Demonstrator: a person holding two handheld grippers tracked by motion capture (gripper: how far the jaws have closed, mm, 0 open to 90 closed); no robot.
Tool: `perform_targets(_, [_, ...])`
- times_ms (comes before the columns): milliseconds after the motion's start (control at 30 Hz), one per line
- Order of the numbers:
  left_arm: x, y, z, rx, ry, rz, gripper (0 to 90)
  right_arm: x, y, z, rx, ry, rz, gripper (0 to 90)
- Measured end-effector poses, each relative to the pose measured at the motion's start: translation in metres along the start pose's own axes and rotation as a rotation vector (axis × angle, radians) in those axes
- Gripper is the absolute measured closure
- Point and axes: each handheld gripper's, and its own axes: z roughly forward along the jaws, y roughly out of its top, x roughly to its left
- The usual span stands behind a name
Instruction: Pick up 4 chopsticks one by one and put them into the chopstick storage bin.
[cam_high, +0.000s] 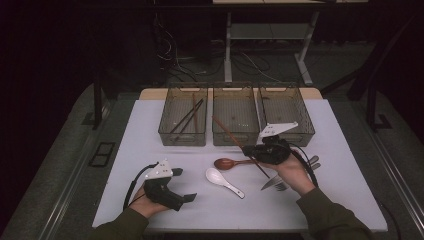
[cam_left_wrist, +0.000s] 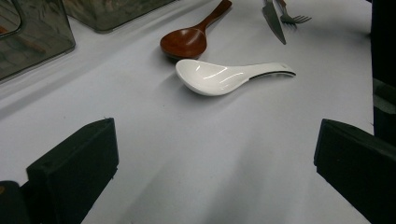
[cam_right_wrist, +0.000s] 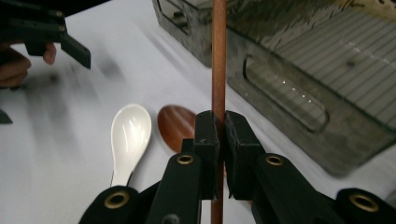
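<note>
My right gripper (cam_high: 250, 150) (cam_right_wrist: 221, 126) is shut on a brown wooden chopstick (cam_high: 227, 131) (cam_right_wrist: 218, 70), lifted above the table in front of the middle bin (cam_high: 236, 117). The stick slants from over that bin's front wall down toward the knife. Below it lie a brown wooden spoon (cam_high: 225, 163) (cam_left_wrist: 189, 39) (cam_right_wrist: 175, 123) and a white ceramic spoon (cam_high: 222, 180) (cam_left_wrist: 224, 77) (cam_right_wrist: 129, 135). My left gripper (cam_high: 189, 198) (cam_left_wrist: 215, 154) rests low near the table's front left, open, with nothing between its jaws. It faces the white spoon.
Three clear grey bins stand in a row at the back; the left bin (cam_high: 183, 117) holds chopsticks, and the right bin (cam_high: 286, 112) sits behind my right hand. A knife (cam_high: 272, 182) (cam_left_wrist: 273, 18) and a fork (cam_high: 311, 162) (cam_left_wrist: 292, 16) lie near the right forearm.
</note>
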Motion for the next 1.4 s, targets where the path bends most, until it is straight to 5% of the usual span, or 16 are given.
perform_targets(900, [0.0, 0.0, -0.001, -0.004, -0.007, -0.001, 0.0, 0.004, 0.11, 0.056, -0.146, -0.029, -0.001, 83.6])
perform_targets(1400, [-0.001, 0.0, -0.002, -0.014, -0.017, 0.002, 0.0, 0.0, 0.163, 0.116, -0.152, -0.047, 0.04, 83.6])
